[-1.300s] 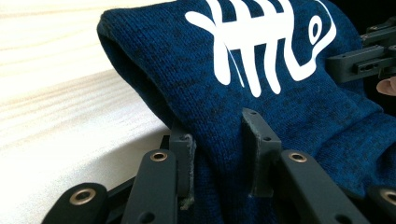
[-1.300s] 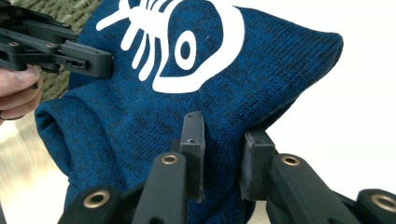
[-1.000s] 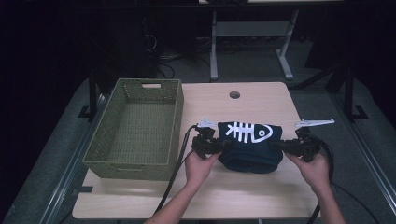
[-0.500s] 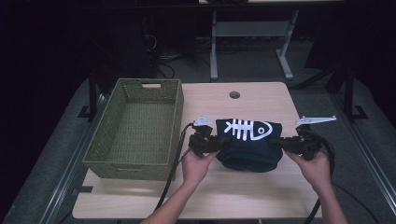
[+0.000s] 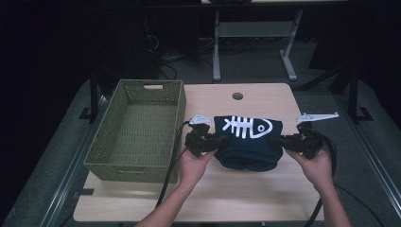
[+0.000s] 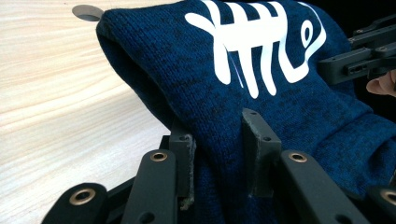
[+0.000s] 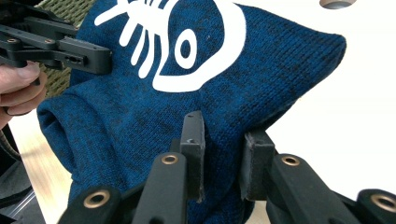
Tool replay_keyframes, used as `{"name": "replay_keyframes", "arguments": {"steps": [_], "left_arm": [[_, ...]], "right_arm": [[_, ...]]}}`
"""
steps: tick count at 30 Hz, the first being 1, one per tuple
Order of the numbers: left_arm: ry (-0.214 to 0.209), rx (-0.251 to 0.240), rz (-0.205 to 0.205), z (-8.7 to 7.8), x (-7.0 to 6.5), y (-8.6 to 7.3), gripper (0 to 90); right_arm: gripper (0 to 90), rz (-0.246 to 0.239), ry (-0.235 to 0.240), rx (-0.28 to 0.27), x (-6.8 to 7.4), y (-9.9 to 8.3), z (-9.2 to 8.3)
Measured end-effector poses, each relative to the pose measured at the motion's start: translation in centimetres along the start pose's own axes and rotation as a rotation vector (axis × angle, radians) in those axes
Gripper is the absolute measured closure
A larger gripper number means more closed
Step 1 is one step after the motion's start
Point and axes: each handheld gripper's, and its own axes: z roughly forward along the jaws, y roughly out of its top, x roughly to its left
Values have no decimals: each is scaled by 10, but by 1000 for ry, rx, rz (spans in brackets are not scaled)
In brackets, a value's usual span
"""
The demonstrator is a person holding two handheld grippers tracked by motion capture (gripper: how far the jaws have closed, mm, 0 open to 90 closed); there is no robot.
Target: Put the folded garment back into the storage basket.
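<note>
Since a second ago both your hands and the sweater (image 5: 248, 142) have come up slightly; basket (image 5: 137, 130) unmoved. One sweater, dark blue knit, folded, one white fish-skeleton print on top. It hangs between your two grippers above the table (image 5: 227, 189), right of the basket, bottom fold sagging. Left gripper (image 5: 211, 143): jaws clamped on the sweater's left edge, knit bunched between the pads (image 6: 254, 140). Right gripper (image 5: 287, 140): jaws clamped on the right edge, fabric pinched likewise. One green woven basket, at the table's left. One round hole (image 5: 237, 96) in the tabletop, beyond the sweater.
</note>
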Motion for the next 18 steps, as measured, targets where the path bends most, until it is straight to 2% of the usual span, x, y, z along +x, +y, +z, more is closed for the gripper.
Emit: {"name": "replay_keyframes", "arguments": {"steps": [7,18], "left_arm": [[-1,1,2,-7,2,3,684],[-6,-9,2,-22,4,11,684]], "right_arm": [[743,-21,4,-1,7,5,1],[743,-30,17,-10,15,14,1]]}}
